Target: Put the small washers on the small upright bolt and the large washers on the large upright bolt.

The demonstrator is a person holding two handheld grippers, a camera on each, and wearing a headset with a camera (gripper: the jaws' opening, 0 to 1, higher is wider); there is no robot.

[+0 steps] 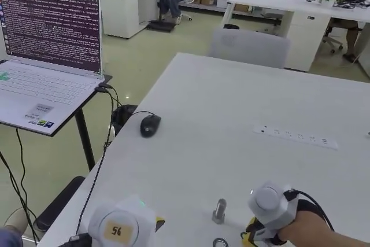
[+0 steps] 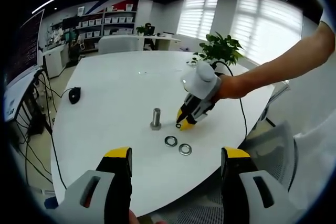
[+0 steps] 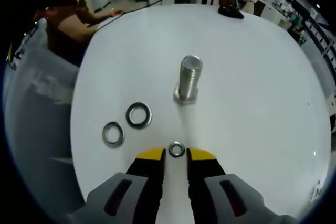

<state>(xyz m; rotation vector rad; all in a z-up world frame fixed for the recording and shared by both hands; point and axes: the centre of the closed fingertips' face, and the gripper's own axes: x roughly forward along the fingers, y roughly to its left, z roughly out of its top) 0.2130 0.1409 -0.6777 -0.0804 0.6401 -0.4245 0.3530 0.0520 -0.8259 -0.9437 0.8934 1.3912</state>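
Observation:
A steel hex bolt [image 3: 188,80] stands upright on the white table [image 1: 231,114]; it is also in the head view [image 1: 218,210] and the left gripper view [image 2: 156,118]. Two larger washers [image 3: 138,115] [image 3: 113,134] lie flat to its left, side by side and apart. My right gripper [image 3: 176,157] is shut on a small washer [image 3: 176,149] held at its yellow tips, just short of the bolt and low over the table. In the left gripper view the right gripper [image 2: 184,123] sits beside the bolt. My left gripper [image 2: 176,182] is open with nothing between its fingers, back from the washers [image 2: 170,141].
A black mouse [image 1: 150,125] with its cable lies at the table's left side, and a white power strip [image 1: 296,136] at the right. A laptop [image 1: 46,56] stands on a stand to the left. A grey chair [image 1: 248,47] is at the far edge.

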